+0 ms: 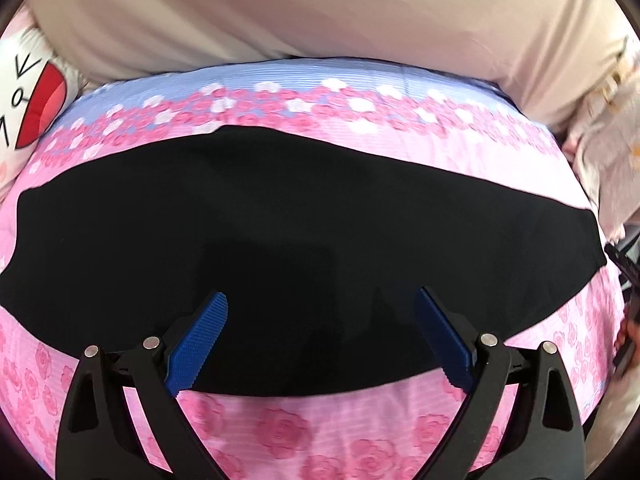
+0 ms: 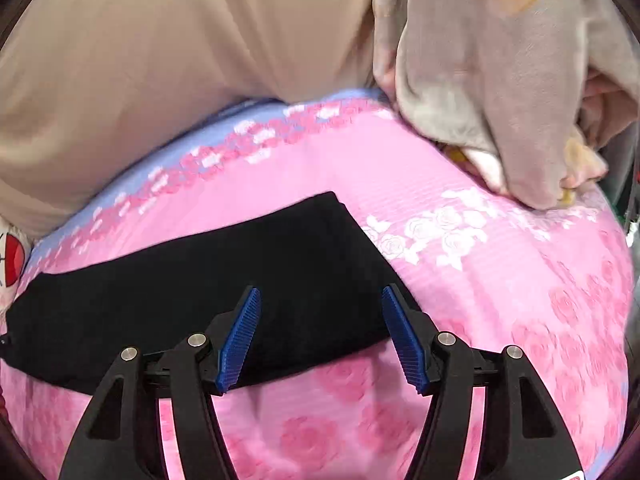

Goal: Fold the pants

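A bed fills both views, covered by a pink rose-print bedspread [image 1: 304, 432] with a blue band on the side far from the hand-held grippers. Beyond that band rises a broad beige cushion [image 1: 320, 12], and ahead and to the right of the right hand-held gripper a grey plush blanket [image 2: 500, 92] is heaped on the cover.

The black pants [image 1: 280, 232] lie flat on the bedspread as one long, narrow strip running left to right, directly ahead of and under both tools. Judging by that shape, they look already folded lengthwise, leg over leg; the crosswise folds that would shorten the strip seem still to be done.

The left hand-held gripper [image 1: 322, 336] hovers over the near edge of the strip, jaws spread wide, grasping nothing. The right hand-held gripper [image 2: 320, 336] sits over the strip's right end [image 2: 352, 264], jaws likewise released and empty, cloth visible between the blue pads [image 2: 240, 336].
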{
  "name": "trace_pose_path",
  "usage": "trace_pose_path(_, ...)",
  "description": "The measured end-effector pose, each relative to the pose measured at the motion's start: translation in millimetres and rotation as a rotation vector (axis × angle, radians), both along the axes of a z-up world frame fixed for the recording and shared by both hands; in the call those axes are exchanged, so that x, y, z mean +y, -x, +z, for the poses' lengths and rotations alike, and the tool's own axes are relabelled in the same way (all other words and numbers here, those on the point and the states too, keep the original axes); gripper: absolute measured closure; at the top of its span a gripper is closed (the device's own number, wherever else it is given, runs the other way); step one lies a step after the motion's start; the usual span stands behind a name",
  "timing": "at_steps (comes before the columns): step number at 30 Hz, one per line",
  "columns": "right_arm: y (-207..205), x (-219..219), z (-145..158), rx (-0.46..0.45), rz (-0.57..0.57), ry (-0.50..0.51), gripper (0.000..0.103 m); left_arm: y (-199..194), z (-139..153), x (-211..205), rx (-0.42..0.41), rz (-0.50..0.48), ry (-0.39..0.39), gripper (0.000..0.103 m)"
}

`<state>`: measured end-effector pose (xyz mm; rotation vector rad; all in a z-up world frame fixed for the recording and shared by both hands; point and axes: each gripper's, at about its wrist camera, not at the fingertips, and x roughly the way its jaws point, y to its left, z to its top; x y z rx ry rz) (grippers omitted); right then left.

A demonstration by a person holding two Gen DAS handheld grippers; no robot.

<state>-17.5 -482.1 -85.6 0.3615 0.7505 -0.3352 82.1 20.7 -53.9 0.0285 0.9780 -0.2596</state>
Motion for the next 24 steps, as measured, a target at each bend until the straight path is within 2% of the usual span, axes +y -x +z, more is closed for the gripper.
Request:
trace_pose_path(1, -6, -6, -8, 0.024, 0.012, -0.017, 0.044, 1, -1, -6, 0.000, -0.007, -0.010, 0.011)
trace_pose_path(2, -11, -6, -14, 0.034, 0.026, -0.030, 0.051, 2, -2, -10, 0.001, -0.008, -0.019, 0.011)
trace_pose_path(3, -15, -6, -20, 0.055, 0.035, -0.024, 0.068, 2, -3, -14, 0.005, -0.005, -0.030, 0.011)
trace_pose_path(4, -15, -4, -17, 0.057, 0.053, -0.010, 0.091, 1, -4, -17, 0.010, -0.001, -0.042, 0.011)
trace_pose_path(5, -14, -2, -14, 0.040, 0.096, -0.044, 0.091, 0, -5, -18, 0.013, 0.004, -0.049, 0.011)
trace_pose_path(6, -9, 2, -4, 0.020, 0.113, -0.040, 0.091, -2, -5, -20, 0.017, 0.012, -0.056, 0.011)
trace_pose_path(7, -3, 5, 10, 0.007, 0.130, 0.005, 0.091, -3, -4, -21, 0.017, 0.016, -0.058, 0.011)
trace_pose_path(9, 7, -9, 24, -0.028, 0.136, -0.005, 0.090, -4, -2, -26, 0.012, 0.019, -0.063, 0.010)
trace_pose_path(11, 4, -32, 11, 0.016, 0.127, -0.045, 0.084, -6, -5, -33, 0.010, 0.017, -0.074, 0.007)
trace_pose_path(12, -6, -41, -13, 0.097, 0.132, -0.089, 0.083, -9, -10, -37, 0.019, 0.016, -0.086, 0.007)
trace_pose_path(13, -5, -42, -21, 0.084, 0.130, -0.081, 0.080, -11, -15, -41, 0.031, 0.014, -0.098, 0.007)
trace_pose_path(15, 1, -39, -14, 0.068, 0.119, -0.089, 0.075, -15, -26, -49, 0.056, 0.020, -0.143, 0.007)
trace_pose_path(16, 10, -39, -6, 0.041, 0.075, -0.062, 0.072, -15, -29, -51, 0.059, 0.023, -0.162, 0.007)
trace_pose_path(18, 22, -38, 7, -0.034, 0.051, -0.057, 0.072, -13, -32, -56, 0.050, 0.021, -0.191, 0.007)
trace_pose_path(20, 25, -36, 15, -0.060, 0.033, -0.053, 0.072, -12, -33, -60, 0.038, 0.016, -0.207, 0.007)
trace_pose_path(24, -16, -9, 15, -0.044, 0.169, -0.038, 0.073, -10, -31, -74, 0.005, 0.006, -0.232, 0.007)
